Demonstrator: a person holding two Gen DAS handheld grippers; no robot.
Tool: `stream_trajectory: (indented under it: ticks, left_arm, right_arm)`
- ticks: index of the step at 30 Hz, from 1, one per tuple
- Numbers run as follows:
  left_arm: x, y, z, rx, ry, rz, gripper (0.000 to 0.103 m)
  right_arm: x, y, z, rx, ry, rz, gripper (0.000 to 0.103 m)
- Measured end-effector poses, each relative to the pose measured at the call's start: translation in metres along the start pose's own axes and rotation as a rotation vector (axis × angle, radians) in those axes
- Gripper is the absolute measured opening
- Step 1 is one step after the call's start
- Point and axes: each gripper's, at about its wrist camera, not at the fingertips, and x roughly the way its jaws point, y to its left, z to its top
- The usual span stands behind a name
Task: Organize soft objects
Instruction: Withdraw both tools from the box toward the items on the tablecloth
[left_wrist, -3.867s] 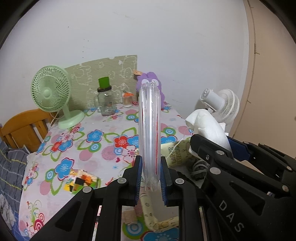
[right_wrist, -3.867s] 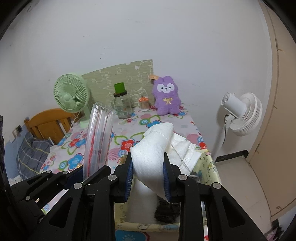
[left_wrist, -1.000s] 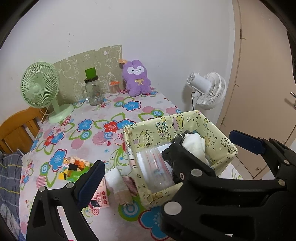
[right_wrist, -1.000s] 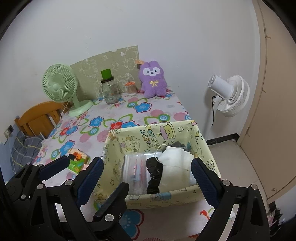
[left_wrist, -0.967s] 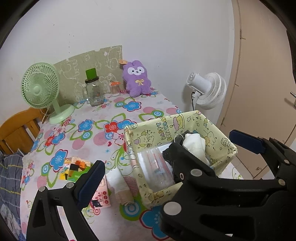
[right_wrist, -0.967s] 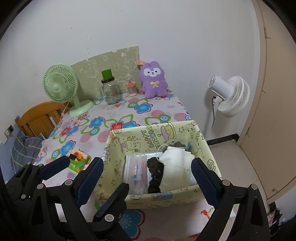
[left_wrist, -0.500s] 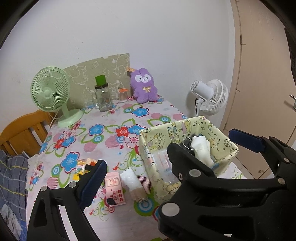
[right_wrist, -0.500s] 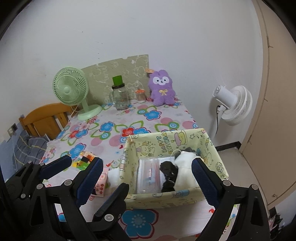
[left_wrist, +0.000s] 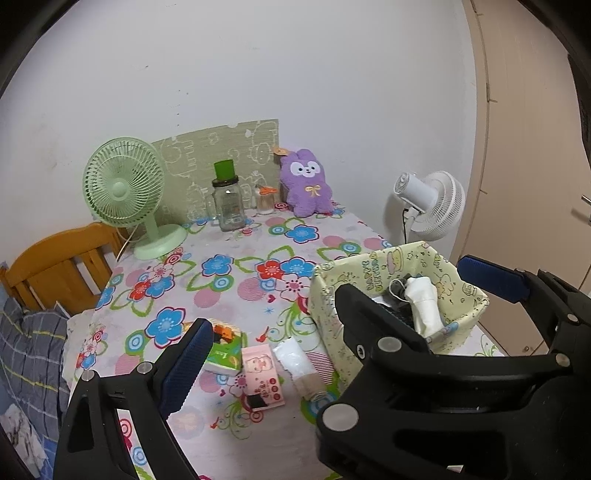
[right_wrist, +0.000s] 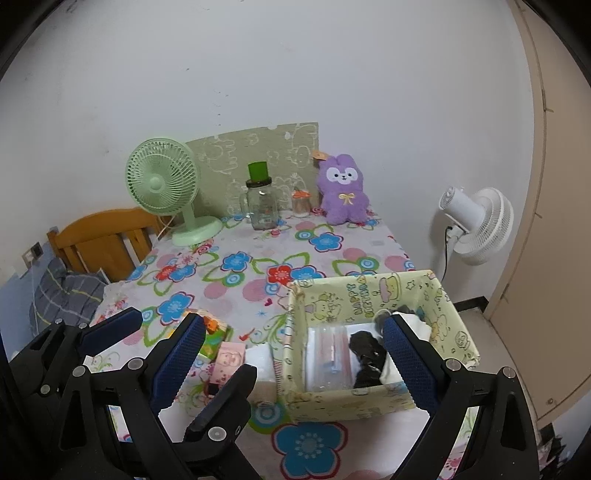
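Left hand-held gripper (left_wrist: 332, 302): hanging above the near edge of the floral-cloth tabletop (left_wrist: 236, 280), jaws spread wide, gripping nothing.

Near edge, left to right: a green tissue pack with orange print (left_wrist: 223, 350), a pink cartoon-printed packet (left_wrist: 262, 373) and a white rolled cloth with a striped band (left_wrist: 303, 363) are lying just beside one another.

Near right corner: a pale yellow cartoon-printed fabric storage box (right_wrist: 369, 397) is holding a clear plastic pouch (right_wrist: 328, 358), a black soft bundle (right_wrist: 367, 354) and a white folded cloth (left_wrist: 423, 304).

Right hand-held gripper (right_wrist: 293, 367): hovering over the box, jaws wide apart, empty.

Far edge, left to right: a mint-green desk fan (right_wrist: 166, 188), a glass jar with green lid (right_wrist: 261, 205) and a purple plush rabbit (right_wrist: 343, 192) are standing.
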Motion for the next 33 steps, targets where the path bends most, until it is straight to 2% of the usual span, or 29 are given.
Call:
stream_trajectory:
  ticks: [15,26,29,33]
  left_arm:
    - [0.003,0.032,-0.015,-0.006,0.002,0.089,0.094]
    - [0.015,0.051,-0.027,-0.032,0.026,0.095,0.091]
    - [0.021,0.057,-0.031,-0.044,0.037,0.106,0.085]
    - [0.027,0.064,-0.037,-0.061,0.047,0.109,0.084]
  right_arm:
    - [0.017,0.033,-0.009,-0.009,-0.012,0.052,0.098]
    - [0.038,0.05,-0.017,-0.018,0.016,0.077,0.094]
    - [0.045,0.054,-0.02,-0.026,0.025,0.077,0.091]
    - [0.056,0.059,-0.024,-0.034,0.046,0.089,0.09]
